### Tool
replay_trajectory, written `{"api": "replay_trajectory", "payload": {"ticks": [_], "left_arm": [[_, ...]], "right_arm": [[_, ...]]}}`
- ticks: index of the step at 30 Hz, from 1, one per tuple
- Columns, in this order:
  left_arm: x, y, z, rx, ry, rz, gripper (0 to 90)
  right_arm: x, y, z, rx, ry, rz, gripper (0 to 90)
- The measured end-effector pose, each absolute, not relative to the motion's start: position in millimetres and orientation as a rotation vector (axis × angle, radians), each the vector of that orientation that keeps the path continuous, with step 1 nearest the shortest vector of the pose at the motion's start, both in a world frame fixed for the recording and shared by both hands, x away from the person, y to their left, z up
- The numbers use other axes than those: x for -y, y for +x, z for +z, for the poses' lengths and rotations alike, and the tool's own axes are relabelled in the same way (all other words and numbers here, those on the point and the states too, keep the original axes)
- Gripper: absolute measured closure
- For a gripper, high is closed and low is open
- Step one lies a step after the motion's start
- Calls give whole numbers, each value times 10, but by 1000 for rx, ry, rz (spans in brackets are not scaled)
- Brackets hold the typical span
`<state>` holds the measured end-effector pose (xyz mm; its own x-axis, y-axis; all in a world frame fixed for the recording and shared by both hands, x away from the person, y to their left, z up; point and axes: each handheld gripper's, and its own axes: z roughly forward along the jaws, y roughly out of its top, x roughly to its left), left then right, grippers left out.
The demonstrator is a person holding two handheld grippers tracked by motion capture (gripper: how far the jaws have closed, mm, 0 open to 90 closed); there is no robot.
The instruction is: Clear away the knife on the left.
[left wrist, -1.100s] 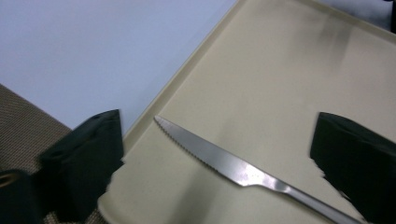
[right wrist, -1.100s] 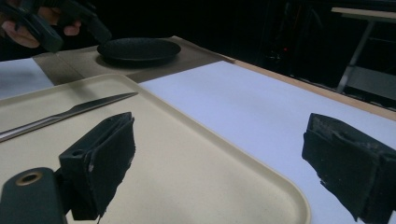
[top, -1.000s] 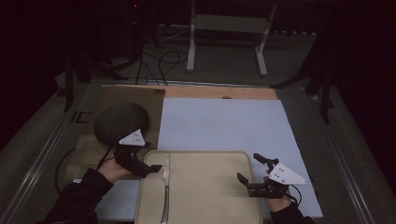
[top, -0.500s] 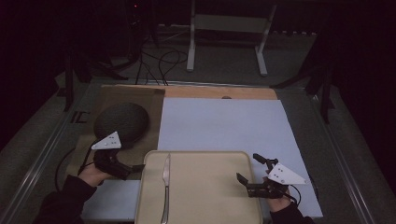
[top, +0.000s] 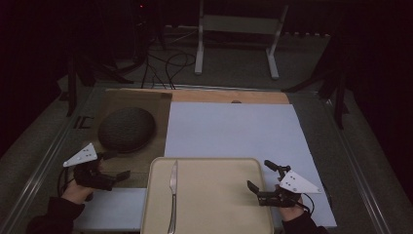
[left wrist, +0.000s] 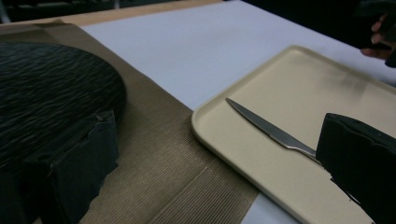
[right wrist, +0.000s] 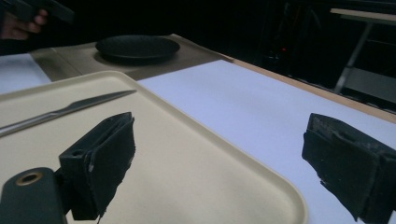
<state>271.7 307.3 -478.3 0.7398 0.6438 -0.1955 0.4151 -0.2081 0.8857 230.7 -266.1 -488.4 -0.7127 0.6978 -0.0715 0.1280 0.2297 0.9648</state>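
Observation:
A beige tray (top: 219,207) lies at the table's front, with a steel knife (top: 173,195) lying lengthwise near its left edge. My left gripper (top: 117,165) is open over the brown mat (top: 90,114), left of the tray, jaws pointing right. In the left gripper view the knife (left wrist: 271,130) and tray (left wrist: 299,88) lie between and beyond the open gripper (left wrist: 219,135). My right gripper (top: 261,176) is open over the tray's right edge. In the right gripper view the empty gripper (right wrist: 222,130) frames the tray's rim (right wrist: 233,149) and the knife (right wrist: 65,112).
A black round plate (top: 126,129) rests on the brown mat behind the left gripper. A white sheet (top: 234,129) covers the middle and right of the table. Metal stand legs (top: 236,44) and cables sit on the dark floor beyond.
My left gripper has drawn back to the left, from the tray's left edge by the knife to over the brown mat. The knife stays on the tray. The right gripper has barely moved.

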Motion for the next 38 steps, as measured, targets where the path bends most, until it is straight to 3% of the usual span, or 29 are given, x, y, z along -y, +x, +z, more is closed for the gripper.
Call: {"api": "replay_trajectory", "payload": {"ticks": [7, 19, 38], "left_arm": [[-3194, 2621, -4868, -854, 1800, 282, 0], [-3213, 2450, -5020, -923, 1757, 433, 0], [-3195, 2440, -5078, -879, 1772, 389, 0]], "right_arm": [[2686, 2327, -4907, -2006, 773, 1481, 91], [2751, 2371, -4950, -2004, 850, 1430, 91], [2815, 2392, -4974, -1976, 916, 1393, 91]]}}
